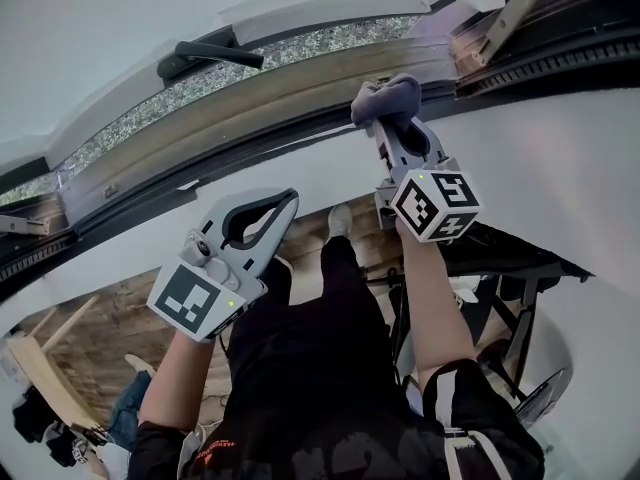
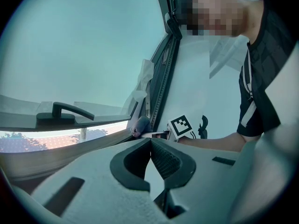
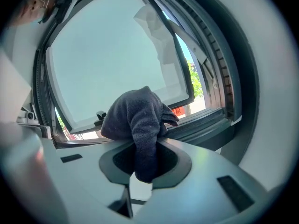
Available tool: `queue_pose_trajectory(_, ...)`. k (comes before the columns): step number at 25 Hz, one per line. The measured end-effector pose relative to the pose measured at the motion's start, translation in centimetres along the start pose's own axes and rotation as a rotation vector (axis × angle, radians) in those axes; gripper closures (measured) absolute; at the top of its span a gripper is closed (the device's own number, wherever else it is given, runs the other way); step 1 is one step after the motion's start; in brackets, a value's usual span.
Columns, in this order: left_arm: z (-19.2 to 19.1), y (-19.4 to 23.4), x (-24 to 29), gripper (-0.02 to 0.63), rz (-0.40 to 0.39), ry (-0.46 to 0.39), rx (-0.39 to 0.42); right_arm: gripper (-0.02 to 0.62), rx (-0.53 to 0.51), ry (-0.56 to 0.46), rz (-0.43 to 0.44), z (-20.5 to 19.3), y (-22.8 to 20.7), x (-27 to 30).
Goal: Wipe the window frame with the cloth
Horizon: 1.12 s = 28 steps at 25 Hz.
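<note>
Item one, the right gripper (image 1: 388, 120): its two jaws are clamping on the cloth (image 1: 386, 98), a dark grey bunched piece of fabric. In the right gripper view one fold is hanging down through the hollow between the jaws, and the bulk is bulging out past the tips. The cloth is resting against the window frame (image 1: 250, 103), on the tan lower rail beside the black seal strip, near the frame's right corner. This gripper's marker cube (image 1: 436, 205) is sitting behind the jaws, just above the person's bare forearm. Item two, the left gripper (image 1: 284, 205): it is hovering below the frame, in front of the white wall (image 1: 560, 158) and well apart from the cloth. Its jaws are lying together with the tips touching and nothing held between them, as the left gripper view is showing. Item three, the window handle (image 1: 212, 56): a black lever, lying roughly level on the white sash (image 1: 330, 8) above the rail. Speckled ground is showing through the gap beneath the sash. Item four, surroundings: the person, in dark clothing, is standing on a wooden floor (image 1: 100, 328). A black stand (image 1: 510, 278) is standing near the right forearm, and its kind cannot be told.
</note>
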<state>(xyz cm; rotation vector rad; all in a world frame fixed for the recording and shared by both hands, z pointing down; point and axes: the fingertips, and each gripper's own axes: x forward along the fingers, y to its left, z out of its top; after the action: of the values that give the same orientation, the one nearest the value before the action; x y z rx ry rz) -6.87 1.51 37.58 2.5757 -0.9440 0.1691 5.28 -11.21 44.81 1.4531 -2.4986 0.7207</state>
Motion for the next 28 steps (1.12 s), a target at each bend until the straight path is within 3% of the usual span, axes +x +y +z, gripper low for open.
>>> queue_pose_trajectory(10,1.2,0.1,-0.9,0.588,0.010,-0.035,0.027,0.543,-0.052,0.057,0.096,-1.3,5.1,0.8)
queue_pose_trajectory(14,2.6,-0.2,-0.5,0.588,0.008,-0.046,0.035,0.543,-0.087,0.039,0.117,0.4,6.1,0.3)
queue_pose_trajectory(21,7.1,-1.2,1.1,0.588,-0.032,-0.154,0.122,0.543,-0.183,-0.084,0.061,8.6,4.2,-2.3)
queue_pose_trajectory(28,10.2,-2.8,3.0,0.588,-0.066,-0.153,0.126,0.543,-0.348,-0.226,-0.025,18.2,2.7,-6.2)
